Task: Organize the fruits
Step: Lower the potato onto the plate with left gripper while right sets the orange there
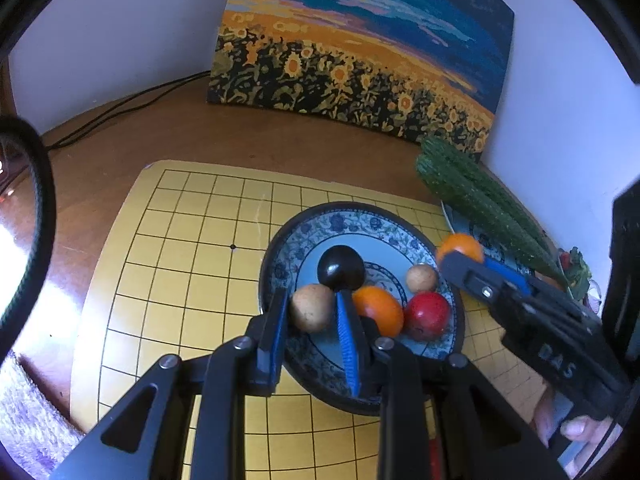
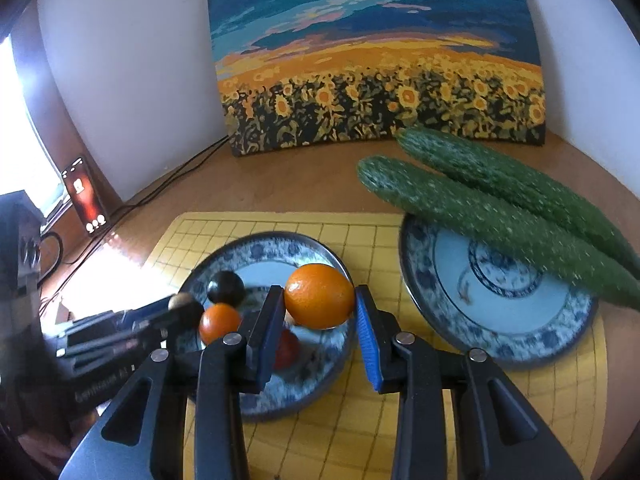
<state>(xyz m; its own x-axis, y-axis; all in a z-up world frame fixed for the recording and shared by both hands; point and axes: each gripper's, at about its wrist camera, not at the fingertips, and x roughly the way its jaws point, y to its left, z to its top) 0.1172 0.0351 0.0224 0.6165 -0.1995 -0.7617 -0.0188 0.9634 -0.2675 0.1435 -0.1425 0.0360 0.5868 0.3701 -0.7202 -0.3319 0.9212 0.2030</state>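
At the back, a sunflower painting (image 1: 360,40) (image 2: 376,60): stands upright on the brown wooden table (image 1: 240,136), leans on the white wall (image 1: 120,40). Left of it, two thin black cables (image 1: 132,100) (image 2: 180,176): run along the table near the wall. On the table, a yellow mat (image 1: 180,240) (image 2: 400,420) with a black grid of squares; lies flat. In the right wrist view, far left, a phone (image 2: 86,196) with a lit screen; stands propped upright. In the left wrist view, bottom left corner, a fuzzy purple cloth (image 1: 24,420).
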